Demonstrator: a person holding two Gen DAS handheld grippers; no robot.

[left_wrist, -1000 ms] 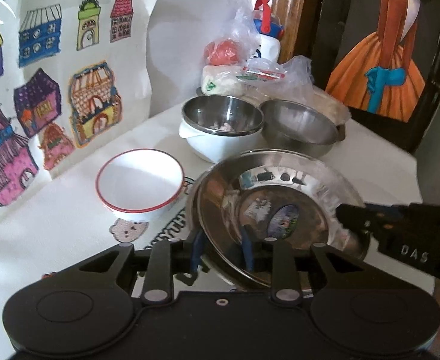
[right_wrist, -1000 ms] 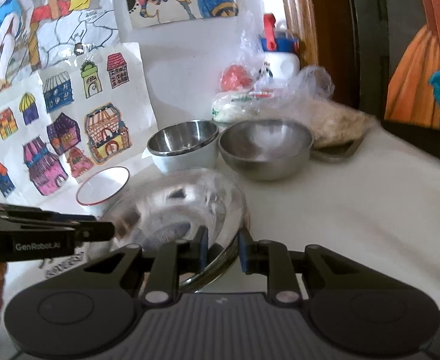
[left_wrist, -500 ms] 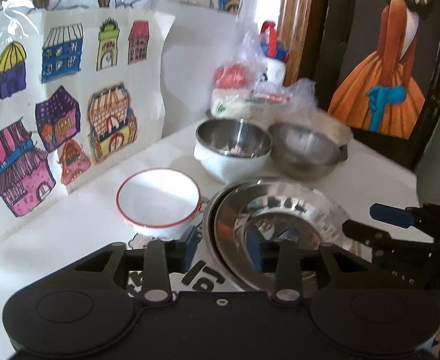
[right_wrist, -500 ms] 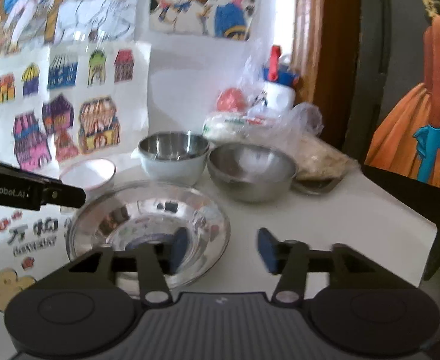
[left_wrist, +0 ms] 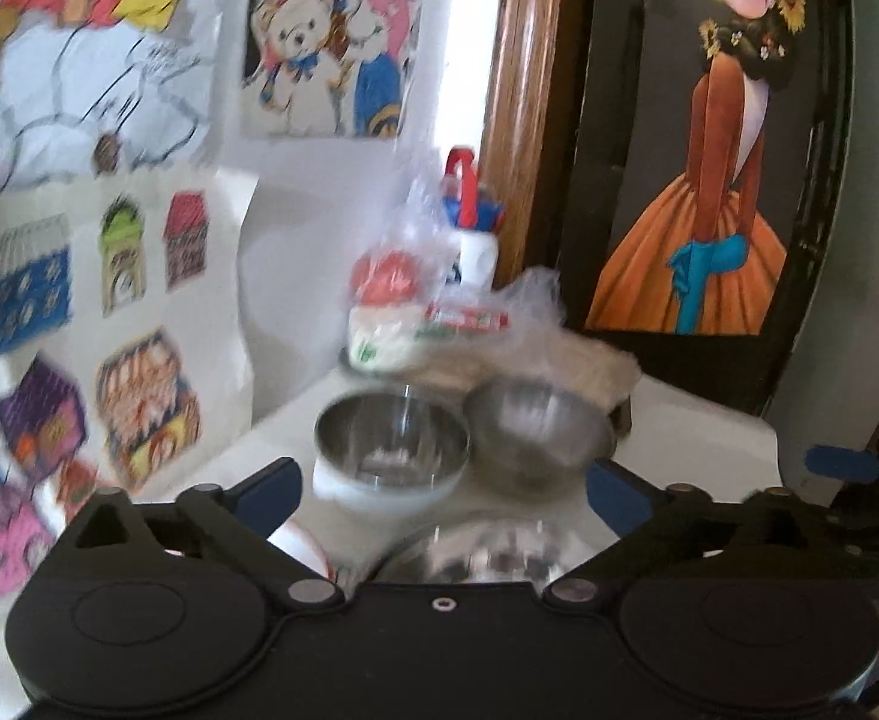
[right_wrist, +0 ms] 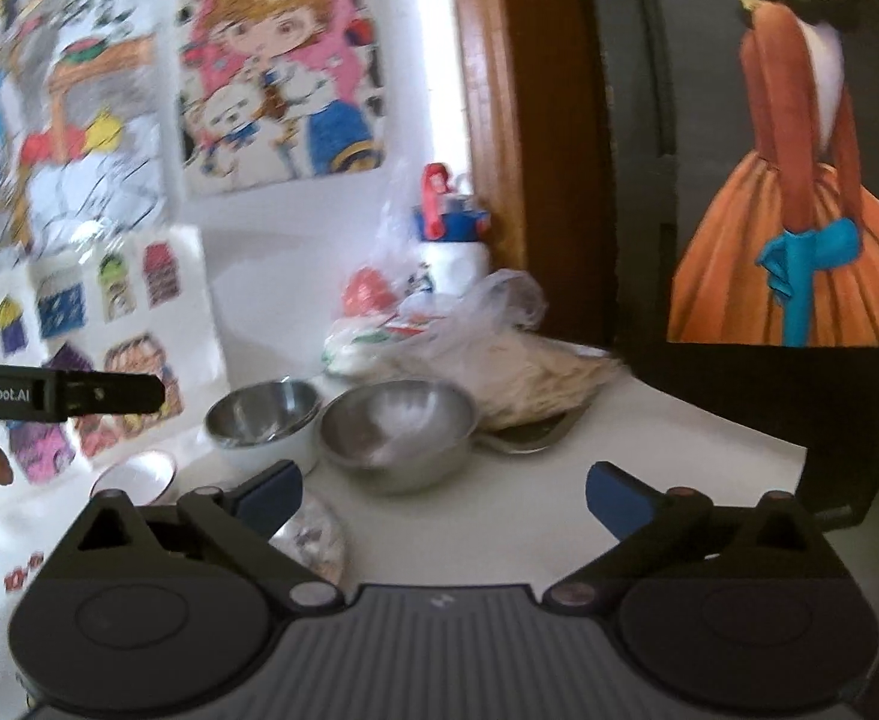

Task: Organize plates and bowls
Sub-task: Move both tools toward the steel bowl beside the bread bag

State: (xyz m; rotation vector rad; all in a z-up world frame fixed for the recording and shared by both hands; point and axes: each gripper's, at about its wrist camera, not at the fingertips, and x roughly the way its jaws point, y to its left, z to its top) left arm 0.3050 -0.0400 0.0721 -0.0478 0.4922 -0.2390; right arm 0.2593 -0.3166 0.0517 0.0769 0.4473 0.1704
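Both grippers have lifted away from the steel plate [left_wrist: 487, 546] since the earlier frames, and now the left gripper [left_wrist: 444, 486] and the right gripper [right_wrist: 444, 489] have their jaws spread wide and hold nothing. The plate lies on the white table [right_wrist: 649, 438] just under the left gripper, with the red-rimmed bowl [right_wrist: 133, 477] at its left. Behind it, the steel bowl in a white one [left_wrist: 391, 441] stands beside a second steel bowl [left_wrist: 538, 429].
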